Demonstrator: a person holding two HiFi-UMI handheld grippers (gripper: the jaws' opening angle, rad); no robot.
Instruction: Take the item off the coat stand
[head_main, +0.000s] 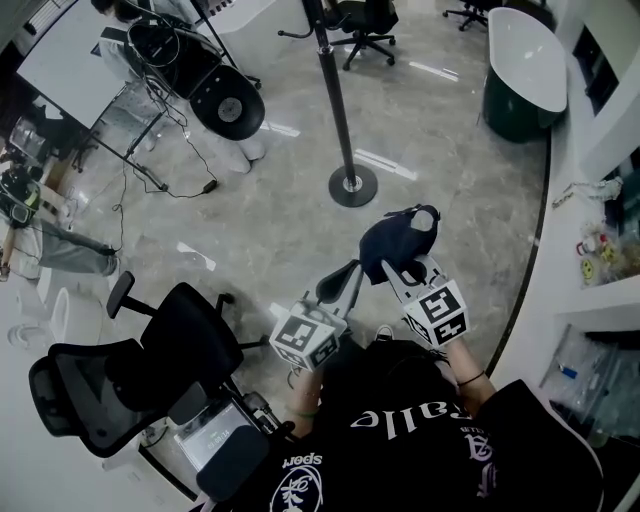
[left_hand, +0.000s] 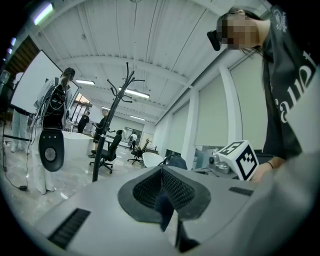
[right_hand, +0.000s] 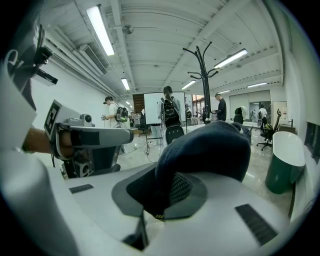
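A dark navy cap (head_main: 398, 240) hangs from my right gripper (head_main: 402, 268), whose jaws are shut on its edge. In the right gripper view the cap (right_hand: 210, 150) bulges over the pinched pads of the right gripper (right_hand: 162, 197). The black coat stand (head_main: 338, 110) rises from its round base (head_main: 353, 186) on the floor ahead, apart from the cap, and its hooks (right_hand: 202, 57) look bare. My left gripper (head_main: 345, 278) is held beside the right one. Its jaws (left_hand: 161, 182) are shut, with nothing between them.
A black office chair (head_main: 150, 365) stands close at my left. A white-topped green tub (head_main: 522, 75) sits at the far right beside a curved white counter (head_main: 590, 300). A tripod rig with cables (head_main: 190, 85) and another chair (head_main: 365, 35) stand farther back.
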